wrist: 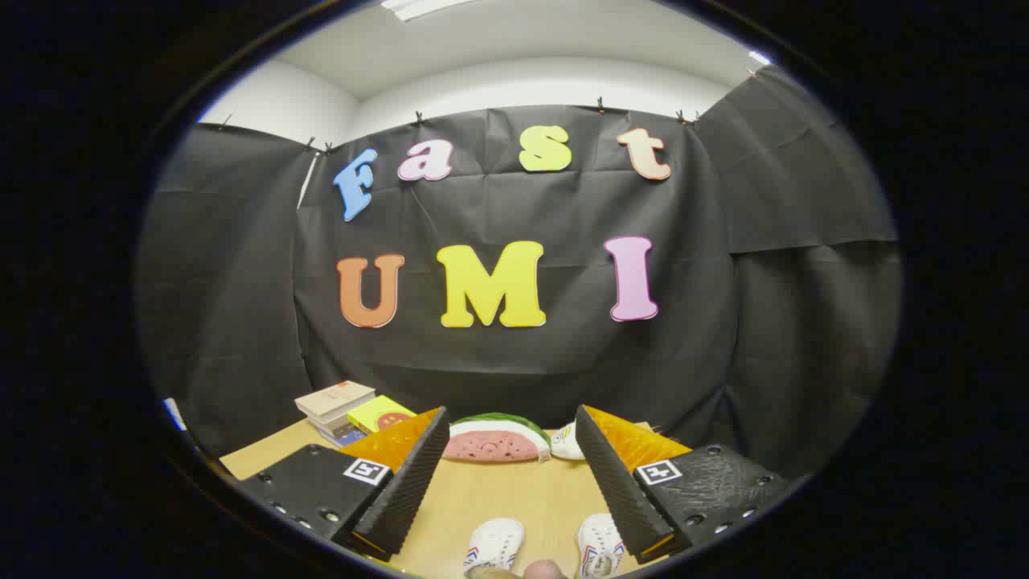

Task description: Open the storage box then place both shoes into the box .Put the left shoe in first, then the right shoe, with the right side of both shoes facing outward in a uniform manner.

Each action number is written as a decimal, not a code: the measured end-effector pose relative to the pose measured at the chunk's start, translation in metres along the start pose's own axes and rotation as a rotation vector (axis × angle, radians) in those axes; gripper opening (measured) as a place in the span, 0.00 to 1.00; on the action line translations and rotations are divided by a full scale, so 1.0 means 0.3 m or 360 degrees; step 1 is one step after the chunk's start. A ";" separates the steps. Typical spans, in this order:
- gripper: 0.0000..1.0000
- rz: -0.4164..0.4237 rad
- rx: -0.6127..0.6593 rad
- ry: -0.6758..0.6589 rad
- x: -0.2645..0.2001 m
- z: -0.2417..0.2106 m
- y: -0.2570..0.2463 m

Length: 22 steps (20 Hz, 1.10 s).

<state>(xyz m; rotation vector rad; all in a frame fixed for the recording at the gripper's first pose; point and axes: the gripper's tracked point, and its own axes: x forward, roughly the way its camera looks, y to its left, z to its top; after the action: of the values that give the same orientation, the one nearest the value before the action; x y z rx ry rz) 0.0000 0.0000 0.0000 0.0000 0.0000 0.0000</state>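
My gripper [511, 458] is open over a wooden table [514, 494], its two fingers spread wide with nothing between them. Two small white shoes stand close below and between the fingers, toes pointing away: one shoe [494, 545] to the left, the other shoe [600, 545] to the right by the right finger. Both show red and blue marks on their sides. Their heels are cut off from sight.
Beyond the fingers at the table's far edge lies a watermelon-slice plush [496, 439] with a small white item [567, 441] beside it. A stack of books [344, 408] sits at the far left. Black cloth walls close the booth.
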 end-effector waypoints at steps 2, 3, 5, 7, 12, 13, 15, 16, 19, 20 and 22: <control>0.95 0.0005 0.0007 0.0007 -0.001 -0.003 -0.003; 0.95 0.0008 0.0012 0.0008 0.001 -0.004 -0.003; 0.95 0.0014 0.0008 0.0012 0.005 -0.002 -0.002; 0.95 0.0020 0.0016 0.0006 0.008 0.005 -0.004; 0.95 0.0079 0.0009 0.0014 0.006 0.011 0.042; 0.95 0.0089 -0.0001 0.0008 0.000 0.016 0.048; 0.95 0.0089 -0.0019 -0.0002 -0.006 0.020 0.046; 0.95 0.0087 -0.0017 0.0008 -0.007 0.014 0.044; 0.95 0.0074 -0.0016 0.0031 -0.006 0.003 0.033; 0.95 0.0065 -0.0014 0.0028 -0.008 0.002 0.027; 0.95 0.0046 0.0000 0.0051 -0.001 -0.024 0.014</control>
<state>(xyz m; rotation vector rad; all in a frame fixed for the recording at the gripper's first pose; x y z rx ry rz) -0.0002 0.0043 -0.0072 -0.0002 0.0321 0.0290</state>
